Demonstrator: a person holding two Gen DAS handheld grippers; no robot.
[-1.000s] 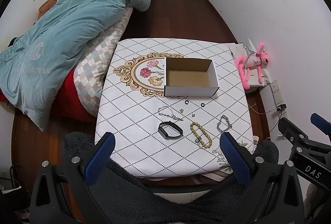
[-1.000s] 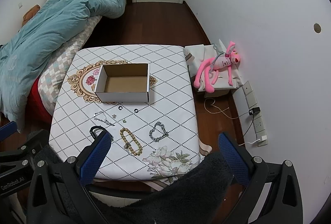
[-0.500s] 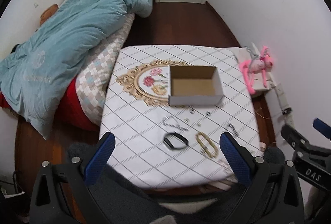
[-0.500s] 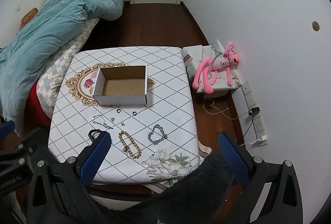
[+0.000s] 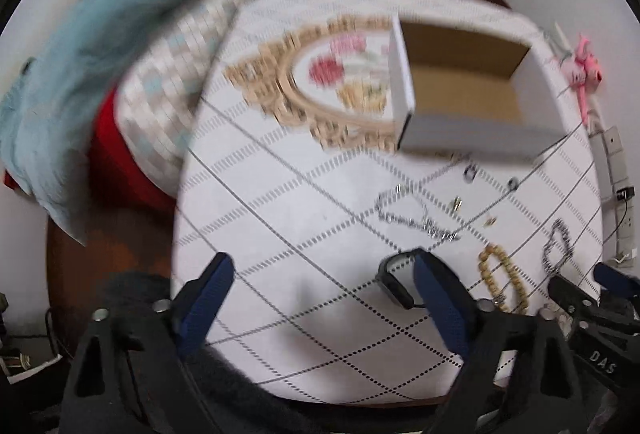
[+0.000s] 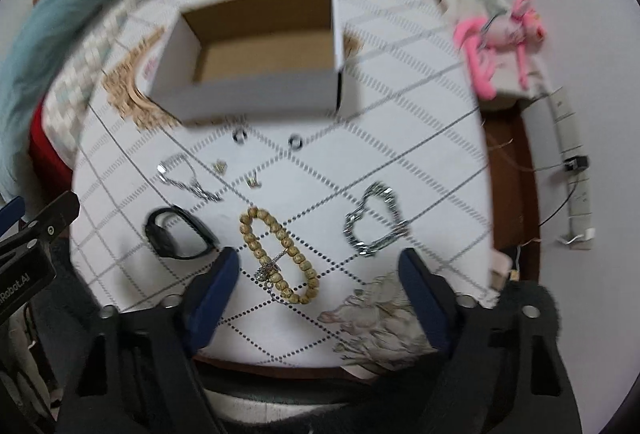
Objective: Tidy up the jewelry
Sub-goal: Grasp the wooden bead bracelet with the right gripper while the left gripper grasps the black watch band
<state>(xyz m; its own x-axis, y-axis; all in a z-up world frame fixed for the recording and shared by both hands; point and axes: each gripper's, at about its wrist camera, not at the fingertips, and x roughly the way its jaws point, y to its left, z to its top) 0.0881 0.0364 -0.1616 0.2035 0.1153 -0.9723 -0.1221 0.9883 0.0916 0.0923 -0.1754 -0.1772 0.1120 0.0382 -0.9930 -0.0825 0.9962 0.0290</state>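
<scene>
Nothing is yet in the box (image 6: 264, 45) ahead of our tongs. Both left tongs (image 5: 320, 298) and right tongs (image 6: 316, 294) are open and empty; the beaded bracelet (image 6: 280, 254) lies between the right ones.

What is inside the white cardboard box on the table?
The box shows only its bare brown floor; no jewelry is visible inside. Its near wall hides the front strip of floor, so that part cannot be checked.
</scene>
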